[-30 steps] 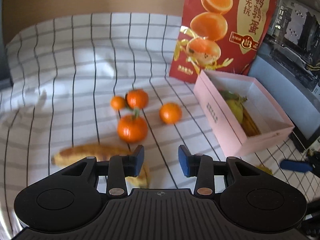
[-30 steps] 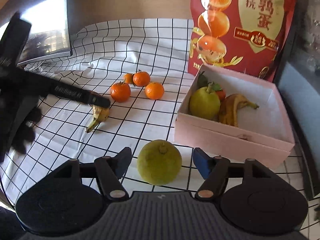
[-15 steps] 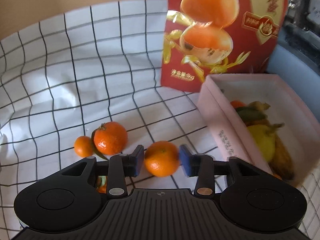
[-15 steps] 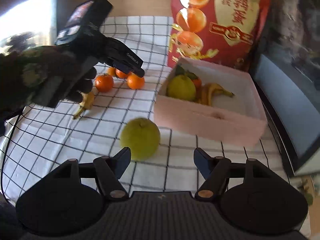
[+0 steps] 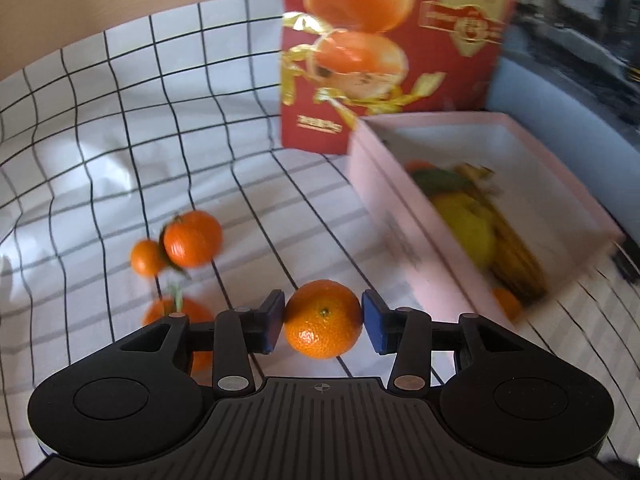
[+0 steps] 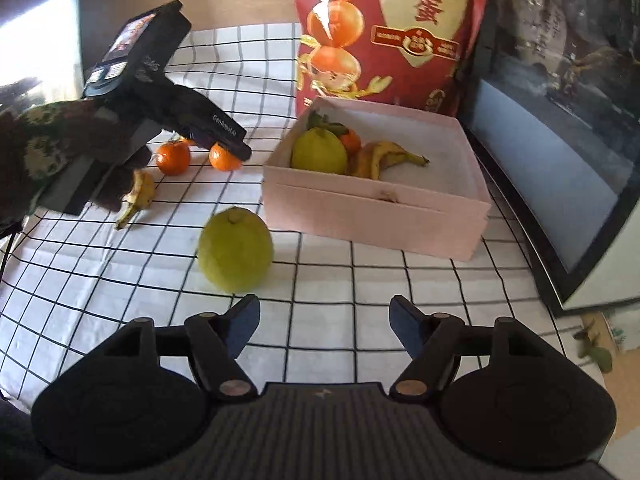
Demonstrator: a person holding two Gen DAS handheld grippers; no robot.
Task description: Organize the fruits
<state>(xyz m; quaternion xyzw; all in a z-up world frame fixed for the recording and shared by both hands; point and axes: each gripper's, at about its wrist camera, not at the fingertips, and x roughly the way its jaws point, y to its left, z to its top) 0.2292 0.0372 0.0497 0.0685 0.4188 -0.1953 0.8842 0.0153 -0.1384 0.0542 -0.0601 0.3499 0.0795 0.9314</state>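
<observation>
My left gripper (image 5: 323, 320) is shut on a tangerine (image 5: 322, 318) and holds it just above the checked cloth; the same gripper (image 6: 236, 148) and tangerine (image 6: 222, 157) show in the right wrist view. Three more tangerines (image 5: 193, 237) lie to its left. A pink box (image 6: 376, 196) holds a yellow-green pear (image 6: 318, 156), a banana (image 6: 384, 156) and a tangerine. My right gripper (image 6: 324, 322) is open and empty, just behind and right of a large green pear (image 6: 235, 249) on the cloth.
A banana (image 6: 138, 196) lies on the cloth at left, partly under the gloved hand. A tall red bag (image 6: 392, 32) stands behind the box. A dark monitor (image 6: 560, 128) borders the right side. The checked cloth (image 6: 360, 272) covers the table.
My left gripper moved forward onto a tangerine, closed on it and lifted it a little. My right gripper drew back and right from the green pear.
</observation>
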